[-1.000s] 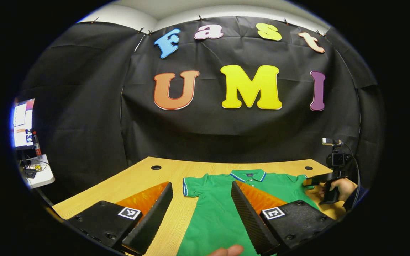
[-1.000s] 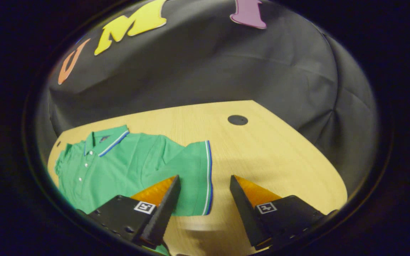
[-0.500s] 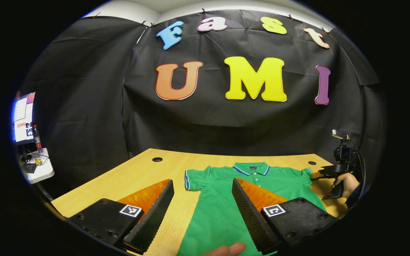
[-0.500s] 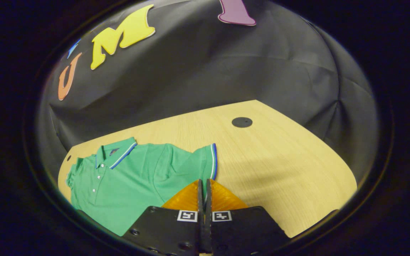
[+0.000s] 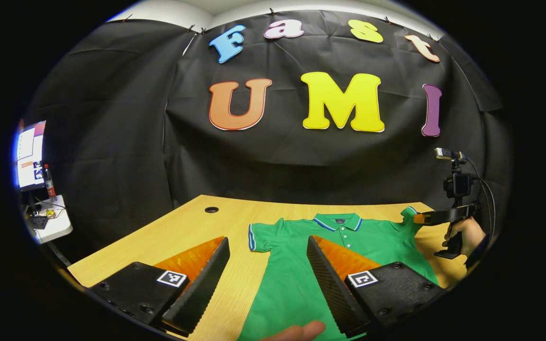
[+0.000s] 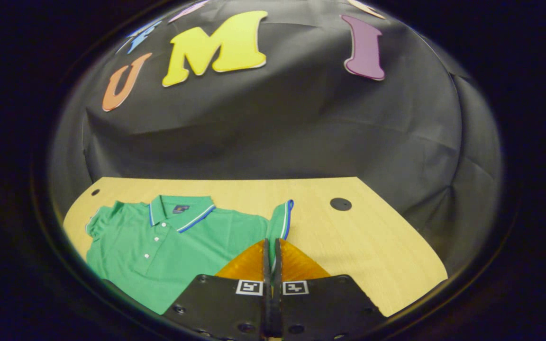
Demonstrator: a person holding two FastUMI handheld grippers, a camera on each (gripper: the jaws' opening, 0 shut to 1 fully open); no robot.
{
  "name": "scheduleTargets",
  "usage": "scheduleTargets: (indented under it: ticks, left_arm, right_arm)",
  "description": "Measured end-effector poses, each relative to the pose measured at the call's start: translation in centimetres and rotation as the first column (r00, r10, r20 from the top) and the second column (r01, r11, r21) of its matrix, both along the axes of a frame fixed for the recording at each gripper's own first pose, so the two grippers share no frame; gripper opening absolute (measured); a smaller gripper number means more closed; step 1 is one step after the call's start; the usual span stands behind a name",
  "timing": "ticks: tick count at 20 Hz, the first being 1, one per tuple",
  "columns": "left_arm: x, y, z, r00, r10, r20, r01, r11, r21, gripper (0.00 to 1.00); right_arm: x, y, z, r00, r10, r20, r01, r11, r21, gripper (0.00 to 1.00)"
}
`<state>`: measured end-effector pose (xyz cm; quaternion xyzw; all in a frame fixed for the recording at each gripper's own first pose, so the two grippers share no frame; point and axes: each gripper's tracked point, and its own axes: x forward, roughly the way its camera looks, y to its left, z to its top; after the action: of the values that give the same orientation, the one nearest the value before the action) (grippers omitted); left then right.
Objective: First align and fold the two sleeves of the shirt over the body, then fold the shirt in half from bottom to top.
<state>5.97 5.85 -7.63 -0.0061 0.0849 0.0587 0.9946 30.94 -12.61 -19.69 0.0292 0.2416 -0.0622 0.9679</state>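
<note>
A green polo shirt (image 6: pixel 159 251) lies flat, collar toward the booth wall, on the wooden tabletop (image 6: pixel 377 265). The right tongs (image 6: pixel 271 248) are clenched on the shirt's striped sleeve cuff (image 6: pixel 285 218), lifting it off the wood; bare tabletop spreads beyond that cuff. The left tongs (image 5: pixel 268 265) hang released above the shirt's other side edge, near its flat sleeve (image 5: pixel 259 237).
</note>
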Motion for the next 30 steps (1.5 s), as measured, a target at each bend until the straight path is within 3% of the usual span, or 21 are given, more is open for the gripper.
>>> scheduleTargets:
  ticks: [3,5,6,10,15,18,23,27,30]
  left_arm:
    - [0.0,0.1,0.1,1.0,0.0,0.001,0.0,1.0,0.005,1.0]
    - [0.1,0.3,-0.2,1.0,0.009,-0.007,-0.009,1.0,0.006,1.0]
    - [0.1,0.5,-0.3,1.0,0.016,-0.011,-0.016,1.0,0.008,1.0]
    - [0.3,1.0,-0.7,0.999,0.039,-0.023,-0.039,0.999,0.013,1.0]
    - [0.6,1.9,-1.1,0.997,0.068,-0.034,-0.067,0.998,0.021,1.0]
    - [0.5,2.2,-1.5,0.995,0.085,-0.05,-0.084,0.996,0.023,1.0]
    - [0.3,2.3,-0.7,0.995,0.094,-0.031,-0.093,0.995,0.036,1.0]
    - [0.4,2.4,-1.0,0.989,0.143,-0.039,-0.141,0.989,0.052,1.0]
    - [0.9,0.9,-1.3,0.992,0.12,-0.037,-0.119,0.993,0.023,1.0]
  right_arm:
    - [0.3,3.4,0.4,0.996,0.085,0.023,-0.081,0.989,-0.125,0.01]
    - [0.0,7.4,0.2,0.986,0.164,0.017,-0.162,0.982,-0.1,0.0]
    - [-0.1,9.7,0.1,0.978,0.21,0.017,-0.209,0.977,-0.053,0.08]
    - [-1.2,12.0,2.8,0.974,0.215,0.066,-0.212,0.976,-0.05,0.96]
    - [-5.0,12.3,7.5,0.974,0.17,0.148,-0.174,0.985,0.011,0.95]
    - [-7.0,11.1,9.7,0.969,0.172,0.176,-0.17,0.985,-0.024,0.95]
    - [-11.2,9.6,12.5,0.956,0.159,0.245,-0.163,0.987,-0.001,0.96]
    - [-14.9,9.3,12.8,0.939,0.211,0.27,-0.205,0.977,-0.052,0.96]
    - [-17.3,8.4,13.3,0.921,0.231,0.313,-0.217,0.973,-0.077,0.95]
